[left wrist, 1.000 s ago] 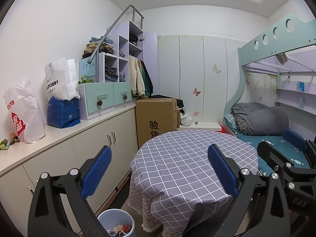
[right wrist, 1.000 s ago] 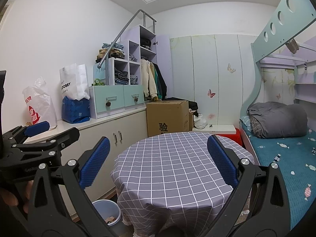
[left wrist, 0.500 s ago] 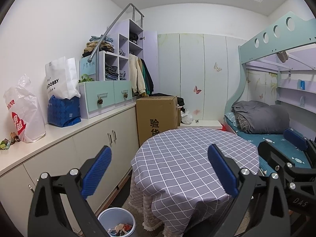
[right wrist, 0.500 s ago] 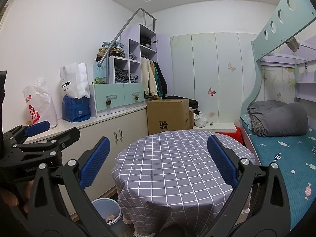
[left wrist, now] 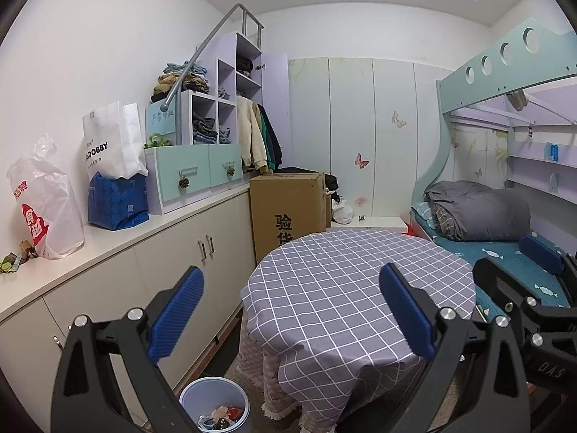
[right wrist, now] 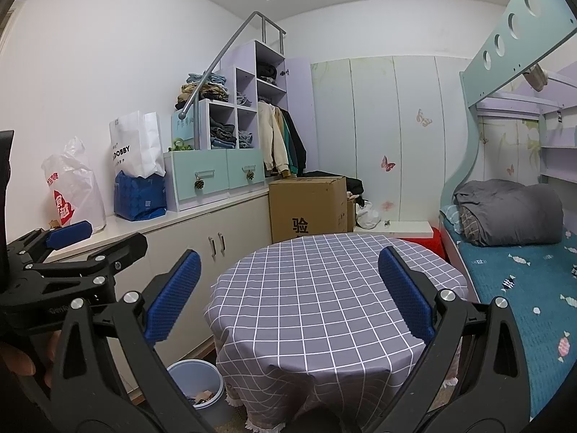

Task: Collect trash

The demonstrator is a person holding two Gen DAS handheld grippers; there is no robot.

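A pale blue trash bin (left wrist: 215, 405) with crumpled wrappers inside stands on the floor at the left foot of the round table; it also shows low in the right wrist view as the bin (right wrist: 196, 380). Small colourful wrappers (left wrist: 14, 259) lie on the counter's near end. My left gripper (left wrist: 290, 310) is open, with nothing between its blue pads, held above the table's near edge. My right gripper (right wrist: 286, 297) is open and holds nothing. Each gripper shows at the edge of the other's view.
A round table with a grey checked cloth (left wrist: 357, 288) fills the middle. A long white cabinet counter (left wrist: 151, 231) along the left wall carries plastic and paper bags. A cardboard box (left wrist: 288, 213) stands behind the table, a bunk bed (right wrist: 523, 270) on the right.
Both cameras have drifted slightly back and up; a little more of the trash bin shows in both views. Both grippers stay open.
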